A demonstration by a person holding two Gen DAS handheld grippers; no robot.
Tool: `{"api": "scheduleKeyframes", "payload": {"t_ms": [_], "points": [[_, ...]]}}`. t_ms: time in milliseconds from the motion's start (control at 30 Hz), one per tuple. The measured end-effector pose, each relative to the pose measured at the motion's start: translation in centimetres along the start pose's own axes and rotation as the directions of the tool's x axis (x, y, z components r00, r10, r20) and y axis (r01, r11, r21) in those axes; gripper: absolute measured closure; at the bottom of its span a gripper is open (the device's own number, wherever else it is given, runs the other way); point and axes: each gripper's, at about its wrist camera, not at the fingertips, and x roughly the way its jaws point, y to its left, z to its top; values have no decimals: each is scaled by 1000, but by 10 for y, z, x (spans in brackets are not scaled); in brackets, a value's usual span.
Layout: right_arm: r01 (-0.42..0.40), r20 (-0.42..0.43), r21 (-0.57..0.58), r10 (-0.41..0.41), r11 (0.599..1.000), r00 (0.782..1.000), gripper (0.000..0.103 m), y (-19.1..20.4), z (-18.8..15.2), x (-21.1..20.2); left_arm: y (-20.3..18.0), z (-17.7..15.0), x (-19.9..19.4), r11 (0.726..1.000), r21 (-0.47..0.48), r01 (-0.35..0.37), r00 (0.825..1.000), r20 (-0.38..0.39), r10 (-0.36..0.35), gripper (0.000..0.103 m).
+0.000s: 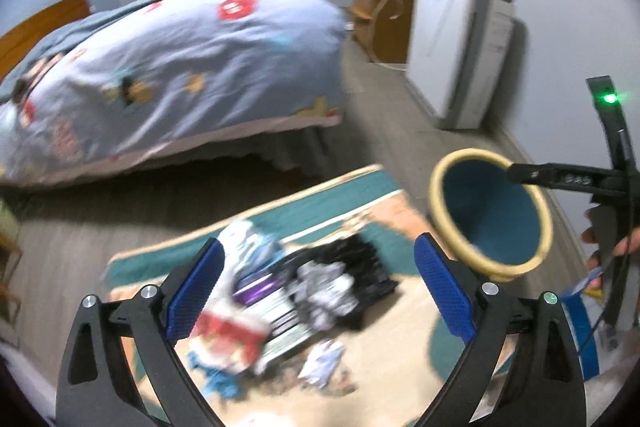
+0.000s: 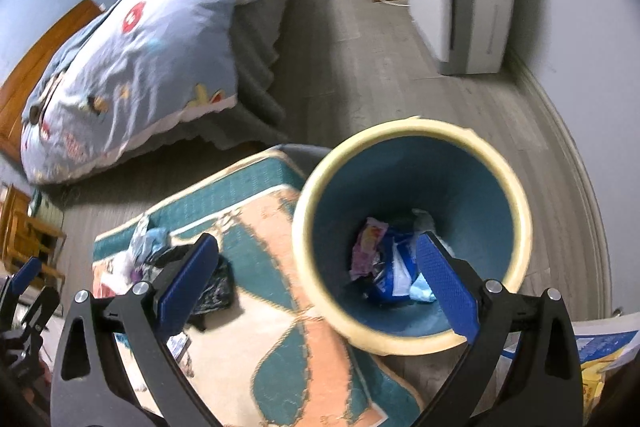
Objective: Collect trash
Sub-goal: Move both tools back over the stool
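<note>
Hanging over the rug (image 1: pixel 344 187), left gripper (image 1: pixel 320 283) has jaws spread wide w/ nothing held; trash pile (image 1: pixel 288 291) lies on the rug below. Right gripper (image 2: pixel 316 279) also wide open, empty, above the bin (image 2: pixel 412 235) at the rug's edge, wrappers (image 2: pixel 384 259) inside at the bottom.

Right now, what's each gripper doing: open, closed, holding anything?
Left gripper: open, holding nothing, above the blurred litter pile.
Right gripper: open, holding nothing, beside the round blue cream-rimmed bin.
</note>
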Motion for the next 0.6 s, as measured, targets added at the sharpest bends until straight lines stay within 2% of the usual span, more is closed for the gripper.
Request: {"api": "scheduleKeyframes", "payload": {"t_ms": [100, 333, 600], "points": [[-10, -10, -46, 9, 999, 1000, 6, 20, -6, 2, 19, -10, 0, 1000, -25, -14, 1000, -21, 14, 8], [-34, -42, -129, 29, 991, 999, 6, 63, -17, 11, 60, -20, -2, 997, -43, -56, 998, -7, 56, 8], [-27, -78, -231, 10, 973, 997, 6, 104, -31, 29, 83, -30, 5, 997, -25, -80, 996, -33, 79, 8]]}}
